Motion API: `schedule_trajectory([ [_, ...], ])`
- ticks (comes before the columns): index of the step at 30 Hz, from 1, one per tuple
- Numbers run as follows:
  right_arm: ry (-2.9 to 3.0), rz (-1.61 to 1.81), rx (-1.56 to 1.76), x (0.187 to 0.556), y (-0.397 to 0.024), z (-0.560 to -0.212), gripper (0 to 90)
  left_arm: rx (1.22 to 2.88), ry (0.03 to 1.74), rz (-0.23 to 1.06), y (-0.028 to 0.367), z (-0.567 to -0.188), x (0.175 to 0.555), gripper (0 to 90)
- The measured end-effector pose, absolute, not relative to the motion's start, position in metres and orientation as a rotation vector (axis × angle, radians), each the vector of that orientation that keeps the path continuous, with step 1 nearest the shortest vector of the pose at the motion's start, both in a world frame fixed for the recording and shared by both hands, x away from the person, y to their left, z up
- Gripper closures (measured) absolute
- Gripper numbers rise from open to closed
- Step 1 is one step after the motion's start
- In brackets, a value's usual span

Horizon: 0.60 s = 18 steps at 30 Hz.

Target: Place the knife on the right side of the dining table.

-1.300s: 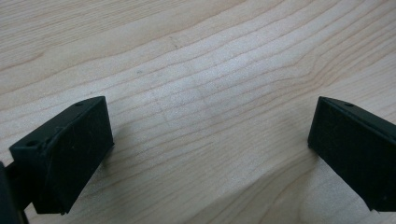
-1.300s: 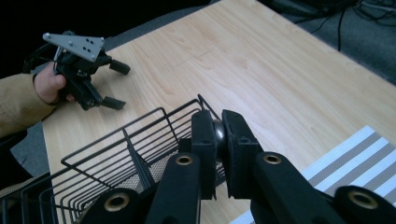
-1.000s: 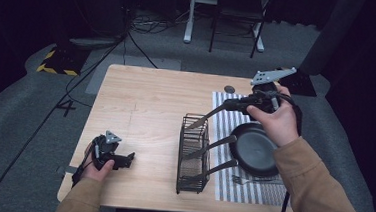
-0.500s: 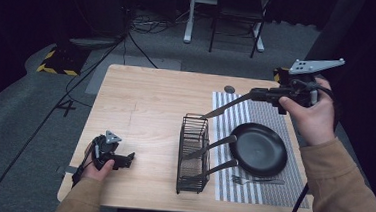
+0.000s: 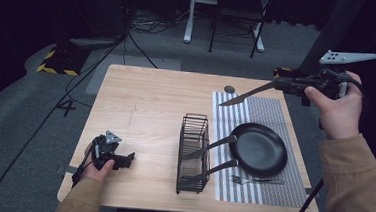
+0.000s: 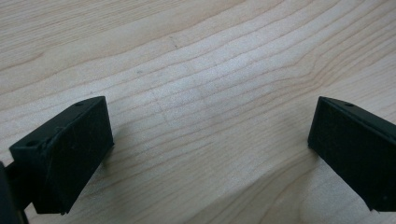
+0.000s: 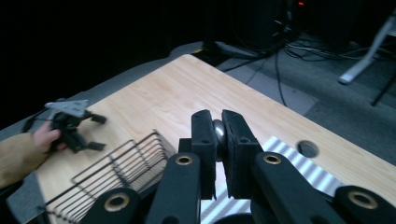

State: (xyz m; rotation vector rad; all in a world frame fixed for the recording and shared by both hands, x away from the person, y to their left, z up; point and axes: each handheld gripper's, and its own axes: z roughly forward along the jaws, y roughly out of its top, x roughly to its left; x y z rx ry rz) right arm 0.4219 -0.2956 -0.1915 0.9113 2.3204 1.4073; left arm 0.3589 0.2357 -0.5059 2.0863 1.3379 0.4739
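Note:
My right gripper (image 5: 283, 85) hangs in the air over the far right edge of the table, shut on the handle of a table knife (image 5: 246, 93) whose blade points left above the striped mat (image 5: 276, 112). In the right gripper view the pads (image 7: 202, 140) squeeze the knife's rounded metal end (image 7: 218, 129). My left gripper (image 5: 128, 159) rests on the wooden table (image 5: 146, 103) at the front left, open; its view shows bare wood between the spread jaws of the left gripper (image 6: 210, 154).
A black wire rack (image 5: 192, 154) stands at the table's front centre with two utensil handles (image 5: 213, 145) sticking out to the right. A black pan (image 5: 258, 148) and a fork (image 5: 256, 180) lie on the mat. A cable hole (image 5: 229, 89) sits near the far edge.
My right gripper has risen and swung right and away from the rack, carrying the knife with it. The left gripper has stayed put.

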Motion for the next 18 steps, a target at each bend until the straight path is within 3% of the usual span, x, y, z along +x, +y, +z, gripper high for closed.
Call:
schedule_trajectory([
  [18, 2.266, 1.282, 1.152, 0.498, -0.309, -0.265, 84.4, 2.086, 1.338, 0.474, 0.236, -0.506, 0.359, 0.2],
])
